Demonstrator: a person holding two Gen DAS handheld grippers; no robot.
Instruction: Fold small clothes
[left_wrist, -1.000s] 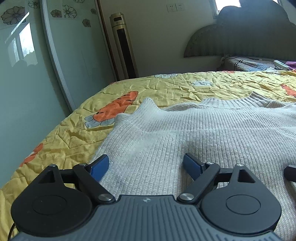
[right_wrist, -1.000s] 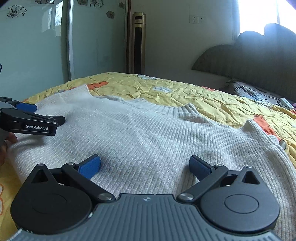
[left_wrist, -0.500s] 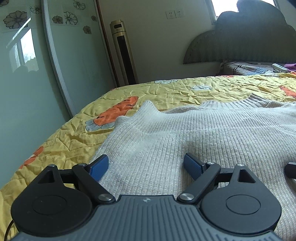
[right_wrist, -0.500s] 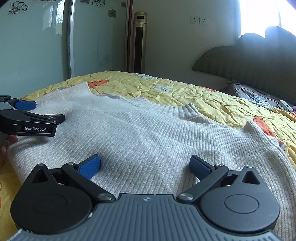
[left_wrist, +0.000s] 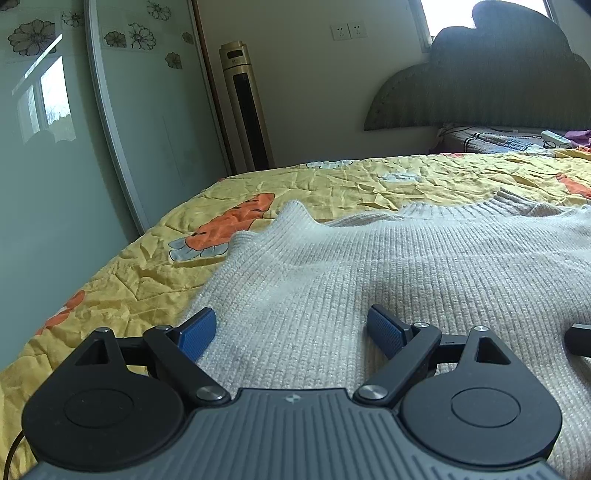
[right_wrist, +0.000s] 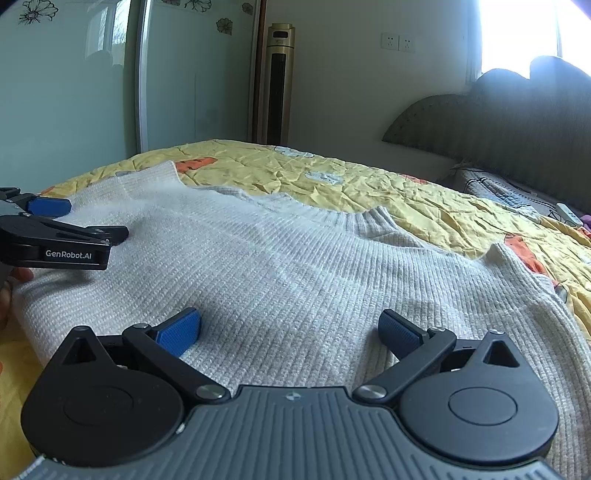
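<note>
The white sweater (right_wrist: 295, 266) lies flat on the yellow bedspread (right_wrist: 406, 192). Over its near edge, the left gripper (left_wrist: 291, 328), marked "GenRobot.AI", and the right gripper (right_wrist: 290, 328) both gape wide, holding nothing

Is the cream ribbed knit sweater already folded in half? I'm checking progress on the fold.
No: the cream ribbed knit sweater lies spread flat on the yellow carrot-print quilt, its collar and both shoulders showing.

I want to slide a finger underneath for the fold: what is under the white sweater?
The white sweater lies flat on the yellow carrot-print quilt, which shows all round it. What the knit covers cannot be seen.
</note>
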